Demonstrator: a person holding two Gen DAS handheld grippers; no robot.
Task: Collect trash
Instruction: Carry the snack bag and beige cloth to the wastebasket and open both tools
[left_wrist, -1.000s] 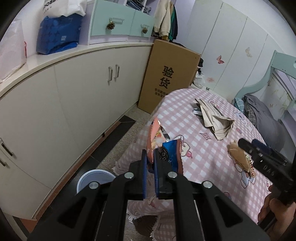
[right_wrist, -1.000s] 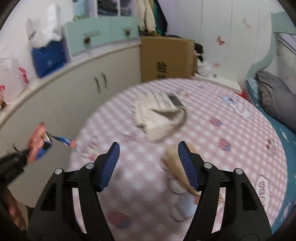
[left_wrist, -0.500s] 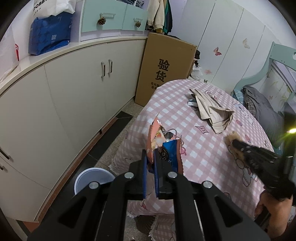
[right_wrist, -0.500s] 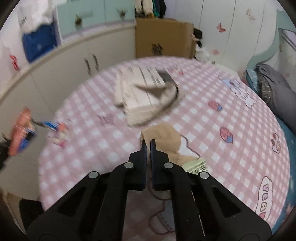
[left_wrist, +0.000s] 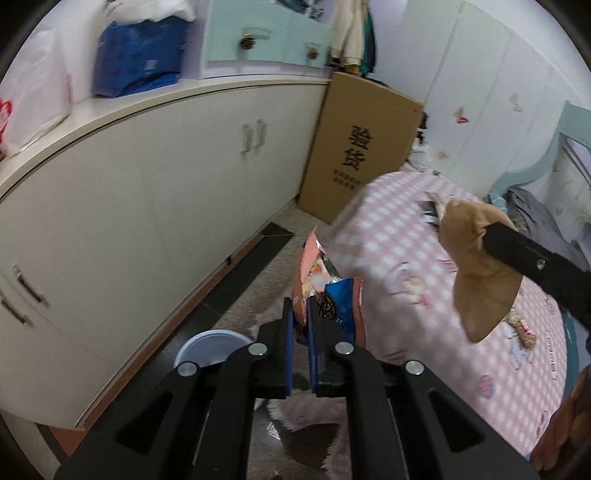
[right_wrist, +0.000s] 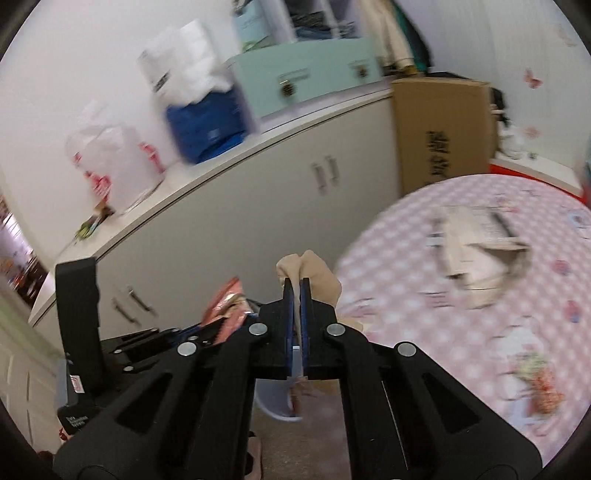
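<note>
Both jaws pinch trash: wrappers (left_wrist: 325, 295), tan bag (right_wrist: 314, 273).

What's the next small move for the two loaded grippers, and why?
Probably carry both over the white round bin on the floor, then open. The left gripper is shut on the orange and blue snack wrappers, and the right gripper is shut on the crumpled tan paper bag, lifted off the pink checked tablecloth. The bin sits low, beside the table, so neither load looks over it yet.
</note>
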